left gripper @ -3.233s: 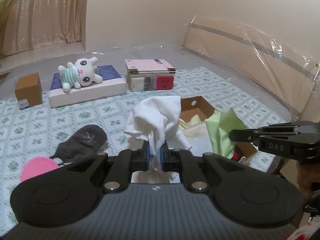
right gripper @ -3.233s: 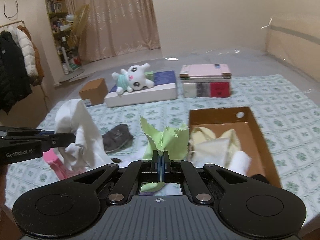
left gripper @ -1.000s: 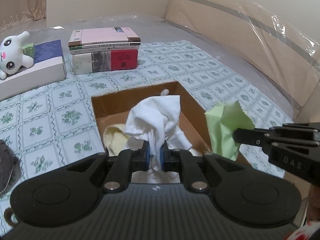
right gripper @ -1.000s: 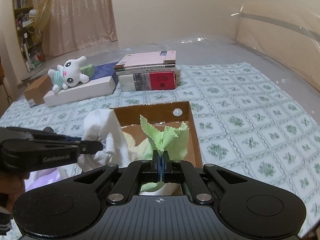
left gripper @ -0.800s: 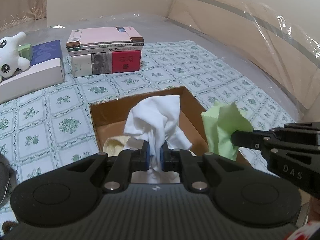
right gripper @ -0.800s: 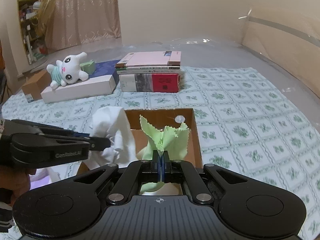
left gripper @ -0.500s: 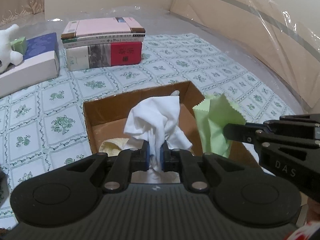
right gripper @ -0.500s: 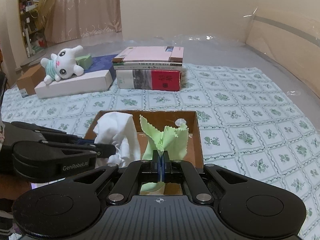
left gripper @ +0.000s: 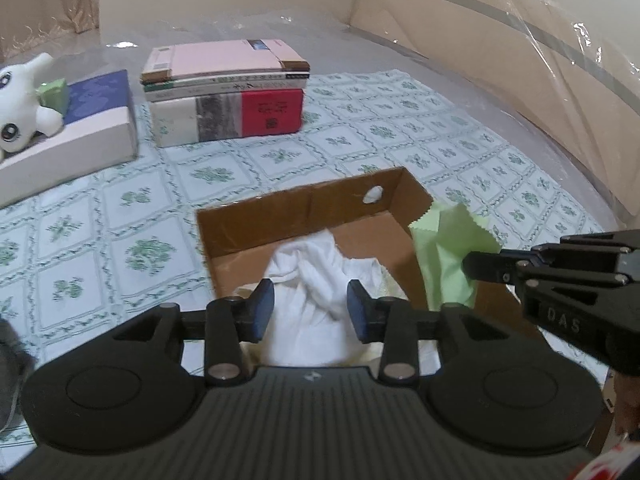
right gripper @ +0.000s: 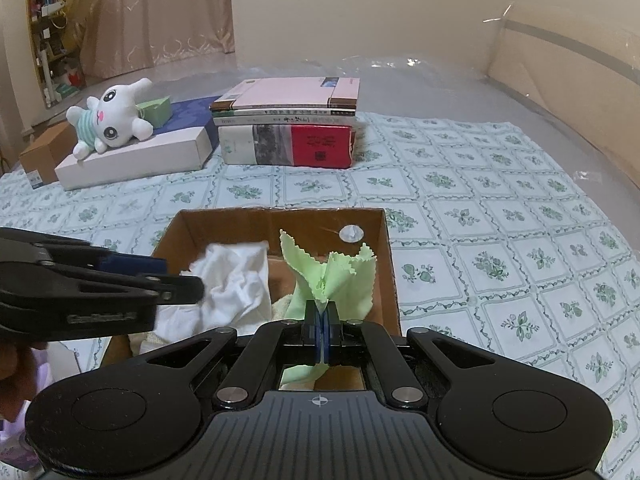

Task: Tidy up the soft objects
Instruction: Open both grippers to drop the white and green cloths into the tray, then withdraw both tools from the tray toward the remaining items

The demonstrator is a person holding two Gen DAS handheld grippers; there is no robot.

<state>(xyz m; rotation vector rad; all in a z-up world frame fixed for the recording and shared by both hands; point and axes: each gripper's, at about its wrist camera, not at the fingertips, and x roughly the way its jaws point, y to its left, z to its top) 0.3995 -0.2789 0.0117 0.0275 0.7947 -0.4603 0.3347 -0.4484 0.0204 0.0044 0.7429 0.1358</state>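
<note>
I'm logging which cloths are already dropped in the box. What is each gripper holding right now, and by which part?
The right gripper pinches the green cloth at its bunched middle. The left gripper holds nothing: its jaws have just been opening, and the white cloth lies loose between them.

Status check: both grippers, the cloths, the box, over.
Left gripper just opened, white cloth dropping into cardboard box. Right gripper shut on green cloth above box. Nothing blocking.

Stacked books [right gripper: 290, 128] stand beside a white flat box [right gripper: 136, 156].
</note>
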